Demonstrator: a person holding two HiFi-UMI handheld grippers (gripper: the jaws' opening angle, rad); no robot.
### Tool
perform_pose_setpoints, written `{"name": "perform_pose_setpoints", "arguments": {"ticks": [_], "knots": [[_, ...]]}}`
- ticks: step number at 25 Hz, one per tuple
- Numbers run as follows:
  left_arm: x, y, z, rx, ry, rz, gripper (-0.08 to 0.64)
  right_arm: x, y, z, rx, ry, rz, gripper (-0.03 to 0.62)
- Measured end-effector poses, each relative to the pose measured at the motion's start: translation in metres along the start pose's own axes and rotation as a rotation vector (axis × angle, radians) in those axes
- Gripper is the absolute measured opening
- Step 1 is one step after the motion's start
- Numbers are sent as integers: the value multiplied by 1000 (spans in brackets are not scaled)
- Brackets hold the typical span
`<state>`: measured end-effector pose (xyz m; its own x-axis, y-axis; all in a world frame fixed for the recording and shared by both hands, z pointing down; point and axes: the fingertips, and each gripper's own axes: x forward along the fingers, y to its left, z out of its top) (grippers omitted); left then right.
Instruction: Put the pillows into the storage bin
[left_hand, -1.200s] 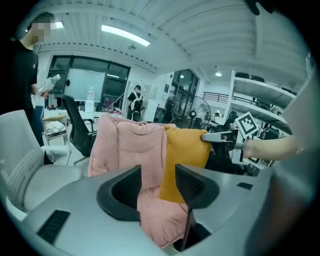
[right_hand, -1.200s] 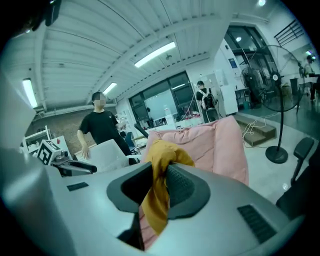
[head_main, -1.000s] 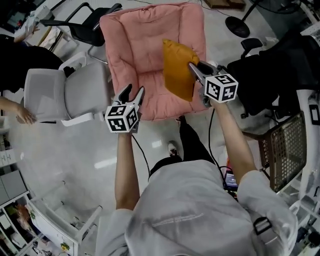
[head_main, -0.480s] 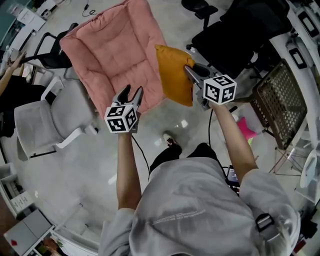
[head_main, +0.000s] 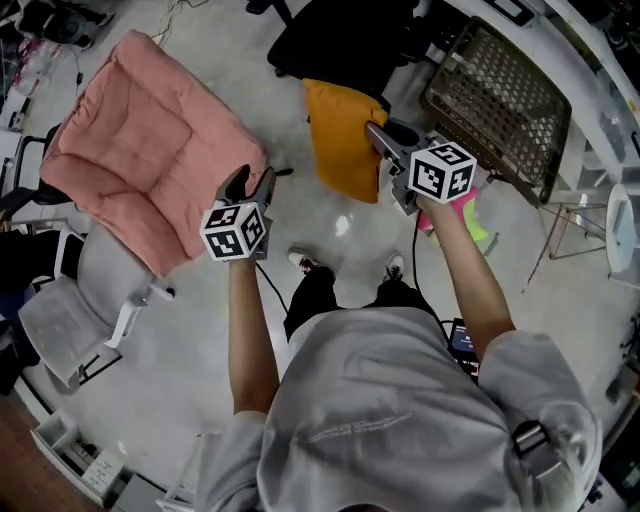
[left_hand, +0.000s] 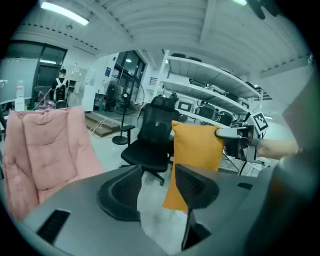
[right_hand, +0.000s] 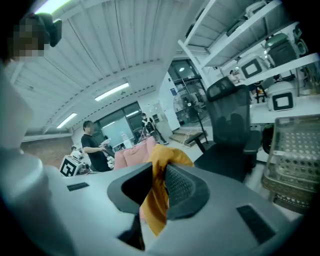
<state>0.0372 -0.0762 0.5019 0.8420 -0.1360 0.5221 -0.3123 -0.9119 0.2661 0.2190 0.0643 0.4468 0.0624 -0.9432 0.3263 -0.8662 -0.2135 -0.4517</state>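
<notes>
Here's the right gripper (head_main: 378, 135), pinching the top corner of the orange pillow (head_main: 340, 140). The pillow hangs from it above the floor, close to the mesh storage bin (head_main: 490, 100) but not in it. In the right gripper view we get only a bunched fold of cloth squeezed between the pads. The rest of the pillow drops out of sight behind the jaws.

Over to the left gripper (head_main: 252, 182): jaws spread, nothing between them but floor. In its own view, one jaw covers the pillow's lower end.

We can't make out what the bin holds, as the head view shows only mesh. A black office chair (head_main: 340, 40) is cut off at the top edge. Something pink and green (head_main: 470, 215) peeks from under the right forearm, too covered to name. The pink padded chair (head_main: 140, 190) sits well off to the left.
</notes>
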Motion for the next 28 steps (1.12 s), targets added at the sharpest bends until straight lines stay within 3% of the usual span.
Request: {"name": "perform_pose_setpoints", "arguments": {"ticks": [8, 14, 20, 28], "knots": [[79, -150, -39, 61, 102, -136, 229, -147, -130, -39, 75, 0, -192, 86], [123, -230, -87, 118, 202, -229, 229, -224, -205, -88, 176, -6, -311, 86], [156, -266, -144, 137, 284, -252, 229, -256, -263, -155, 322, -22, -384, 86], [194, -262, -215, 96, 363, -206, 229, -227, -328, -260, 476, 27, -410, 78]]}}
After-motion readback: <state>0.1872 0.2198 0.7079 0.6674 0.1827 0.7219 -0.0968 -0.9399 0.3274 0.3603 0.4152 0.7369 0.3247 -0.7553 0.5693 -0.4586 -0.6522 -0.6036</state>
